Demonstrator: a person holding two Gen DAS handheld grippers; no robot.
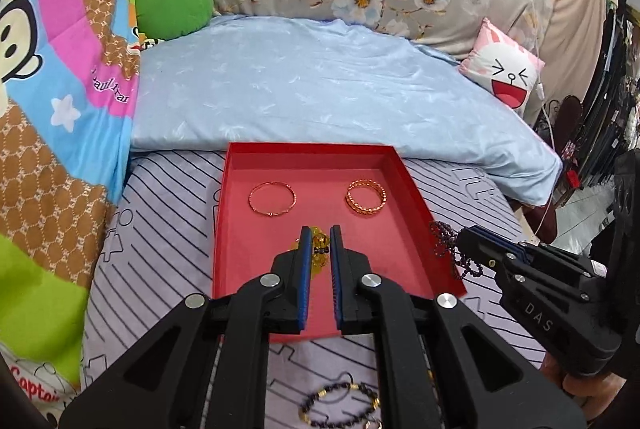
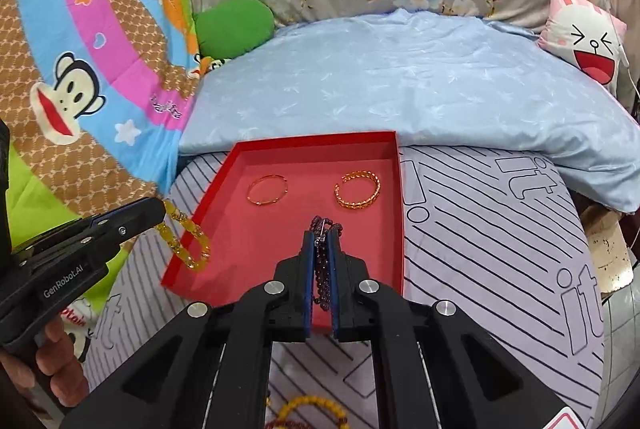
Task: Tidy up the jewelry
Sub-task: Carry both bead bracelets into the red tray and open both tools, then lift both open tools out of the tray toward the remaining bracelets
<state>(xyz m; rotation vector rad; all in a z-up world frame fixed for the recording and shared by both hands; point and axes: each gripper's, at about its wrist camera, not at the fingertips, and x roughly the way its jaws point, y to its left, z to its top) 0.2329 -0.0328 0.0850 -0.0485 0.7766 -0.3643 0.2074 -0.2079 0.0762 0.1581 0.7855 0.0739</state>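
A red tray (image 1: 256, 269) (image 2: 384, 229) lies on the striped bed sheet. In it lie a thin gold bangle (image 1: 272, 198) (image 2: 267, 189) at far left and a twisted gold bangle (image 1: 366, 196) (image 2: 357, 189) at far right. My left gripper (image 1: 320, 231) (image 2: 162, 209) is shut on a yellow bead bracelet (image 1: 319, 243) (image 2: 188, 241), held above the tray's left part. My right gripper (image 2: 320, 235) (image 1: 460, 237) is shut on a dark purple bead bracelet (image 2: 322, 269) (image 1: 446, 245), held above the tray's right edge.
A black-and-gold bead bracelet (image 1: 340, 405) lies on the sheet near me. An amber bead bracelet (image 2: 312, 409) lies on the sheet below my right gripper. A light blue pillow (image 1: 320, 89) lies behind the tray. A cartoon quilt (image 1: 52, 109) is on the left.
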